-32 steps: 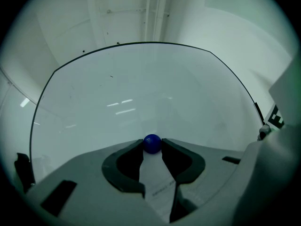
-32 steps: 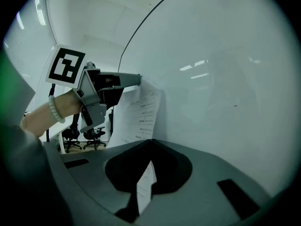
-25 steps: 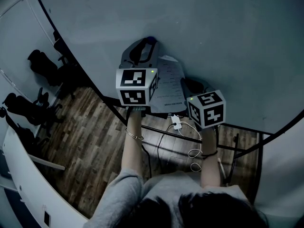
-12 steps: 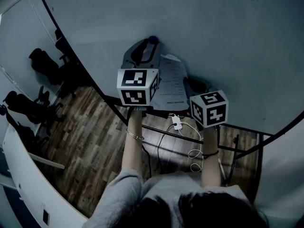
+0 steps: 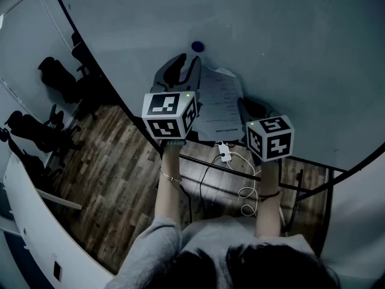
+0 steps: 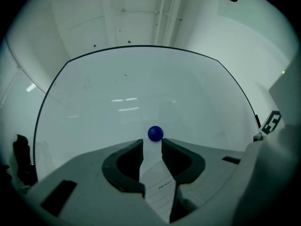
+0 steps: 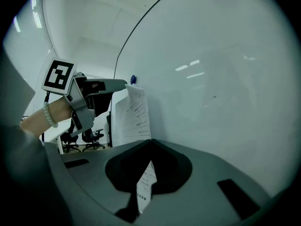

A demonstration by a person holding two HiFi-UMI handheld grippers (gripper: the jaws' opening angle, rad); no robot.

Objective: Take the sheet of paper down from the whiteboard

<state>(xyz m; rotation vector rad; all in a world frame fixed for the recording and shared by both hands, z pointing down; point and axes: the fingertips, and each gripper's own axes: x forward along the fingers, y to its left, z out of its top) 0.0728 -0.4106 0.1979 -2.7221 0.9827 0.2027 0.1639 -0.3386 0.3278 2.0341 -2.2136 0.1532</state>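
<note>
A printed sheet of paper [image 5: 219, 101] hangs on the whiteboard [image 5: 289, 53], bowing away from it. Its top reaches up to a round blue magnet [image 5: 197, 46]. My left gripper [image 5: 184, 71] is open just below the magnet, not touching it. In the left gripper view the magnet [image 6: 155, 133] sits just past the fingertips [image 6: 137, 147], and the paper [image 6: 157, 189] shows in the gap. My right gripper [image 5: 250, 109] is shut on the sheet's lower right edge. In the right gripper view the paper [image 7: 134, 114] rises from the closed right gripper [image 7: 149, 143] toward the magnet [image 7: 133, 79].
The whiteboard's dark frame bar [image 5: 295, 161] runs below the grippers. A white adapter with looped cable [image 5: 224, 155] hangs under the sheet. Black office chairs [image 5: 54, 80] stand on the wooden floor [image 5: 114, 179] at left, beside a white desk edge [image 5: 27, 215].
My left gripper has drawn back down from the blue magnet, which stays on the board. The right gripper has shifted slightly right, still gripping the sheet.
</note>
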